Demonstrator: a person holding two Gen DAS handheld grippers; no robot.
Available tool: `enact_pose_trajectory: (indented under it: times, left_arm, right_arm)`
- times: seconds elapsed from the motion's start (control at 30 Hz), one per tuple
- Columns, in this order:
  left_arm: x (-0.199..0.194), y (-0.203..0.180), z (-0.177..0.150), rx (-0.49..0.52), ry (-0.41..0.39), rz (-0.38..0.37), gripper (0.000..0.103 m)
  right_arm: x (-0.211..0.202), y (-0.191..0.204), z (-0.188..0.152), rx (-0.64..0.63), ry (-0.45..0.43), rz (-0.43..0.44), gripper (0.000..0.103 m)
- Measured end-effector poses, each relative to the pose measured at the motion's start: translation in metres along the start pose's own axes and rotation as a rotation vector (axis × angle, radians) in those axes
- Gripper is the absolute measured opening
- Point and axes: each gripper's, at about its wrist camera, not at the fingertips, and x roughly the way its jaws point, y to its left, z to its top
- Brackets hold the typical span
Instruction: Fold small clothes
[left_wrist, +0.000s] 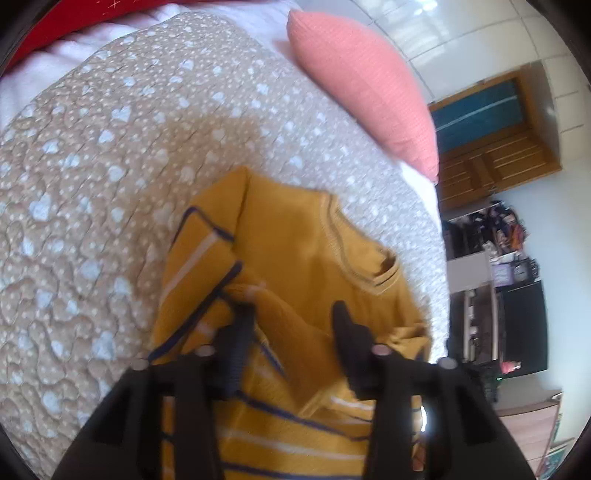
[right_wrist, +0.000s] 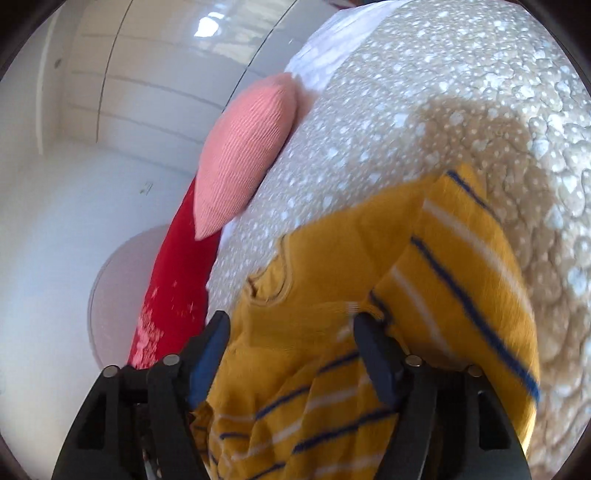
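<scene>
Mustard striped sweater (left_wrist: 295, 258) lies bunched low in frame between the parted fingers of both my left gripper (left_wrist: 291, 317) and right gripper (right_wrist: 291, 328); whether either pinches it, I cannot tell.

We see both wrist views in bright daylight, with white glare on the glossy wall tiles (left_wrist: 436, 33) and a broad soft shadow across the heart-print quilt (left_wrist: 110, 155). Motion blur smears the mustard striped shirt (right_wrist: 424, 295) and the quilt's pattern. The fisheye lens bends every edge into a dark circular vignette.
</scene>
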Motion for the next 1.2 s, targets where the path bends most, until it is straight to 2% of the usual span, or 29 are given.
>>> enact_pose_trajectory:
  times: [0.07, 0.13, 0.23, 0.3, 0.43, 0.53, 0.63, 0.67, 0.73, 0.77, 0.83, 0.97, 1.0, 1.03, 1.1, 1.2]
  left_arm:
    - [-0.006, -0.005, 0.007, -0.003, -0.027, -0.025, 0.066]
    - [-0.013, -0.010, 0.016, 0.005, -0.060, -0.040, 0.073]
    - [-0.029, -0.015, 0.023, 0.026, -0.102, 0.006, 0.076]
    - [-0.035, -0.018, 0.020, 0.061, -0.106, 0.059, 0.077]
    - [-0.038, -0.022, -0.012, 0.179, -0.063, 0.161, 0.077]
    - [-0.028, -0.018, -0.037, 0.289, -0.024, 0.266, 0.077]
    - [-0.018, -0.008, -0.056, 0.364, -0.007, 0.413, 0.077]
    - [-0.015, -0.005, -0.056, 0.390, -0.006, 0.468, 0.072]
    - [-0.016, 0.003, -0.045, 0.389, -0.047, 0.537, 0.066]
    - [-0.018, 0.008, -0.037, 0.366, -0.064, 0.539, 0.066]
    - [-0.024, 0.019, -0.020, 0.307, -0.091, 0.541, 0.066]
    - [-0.033, 0.033, -0.007, 0.219, -0.084, 0.491, 0.066]
    - [-0.039, 0.036, -0.007, 0.204, -0.092, 0.483, 0.067]
    - [-0.043, 0.038, -0.009, 0.201, -0.099, 0.483, 0.067]
    - [-0.052, 0.041, -0.013, 0.211, -0.115, 0.504, 0.067]
    - [-0.067, 0.044, -0.020, 0.208, -0.139, 0.538, 0.067]
  right_arm:
    - [0.001, -0.001, 0.007, 0.004, -0.012, -0.004, 0.075]
    - [-0.004, 0.003, 0.012, -0.028, -0.029, -0.022, 0.075]
    - [-0.018, 0.017, 0.016, -0.117, -0.062, -0.084, 0.078]
    - [-0.030, 0.029, 0.011, -0.186, -0.072, -0.109, 0.078]
    - [-0.039, 0.054, -0.009, -0.343, -0.036, -0.157, 0.078]
    - [-0.022, 0.061, -0.022, -0.454, 0.022, -0.268, 0.083]
    - [0.000, 0.052, -0.028, -0.491, 0.086, -0.365, 0.083]
    - [0.007, 0.048, -0.030, -0.505, 0.120, -0.370, 0.079]
    - [0.019, 0.043, -0.029, -0.538, 0.169, -0.409, 0.028]
    - [0.021, 0.038, -0.026, -0.538, 0.155, -0.448, 0.028]
    - [0.022, 0.027, -0.013, -0.486, 0.137, -0.450, 0.024]
    - [0.008, 0.014, 0.004, -0.365, 0.066, -0.434, 0.027]
    - [0.001, 0.016, 0.004, -0.353, 0.040, -0.435, 0.035]
    - [-0.008, 0.019, 0.002, -0.353, 0.010, -0.445, 0.047]
    - [-0.029, 0.027, -0.003, -0.376, -0.047, -0.454, 0.057]
    - [-0.062, 0.040, -0.014, -0.422, -0.090, -0.459, 0.060]
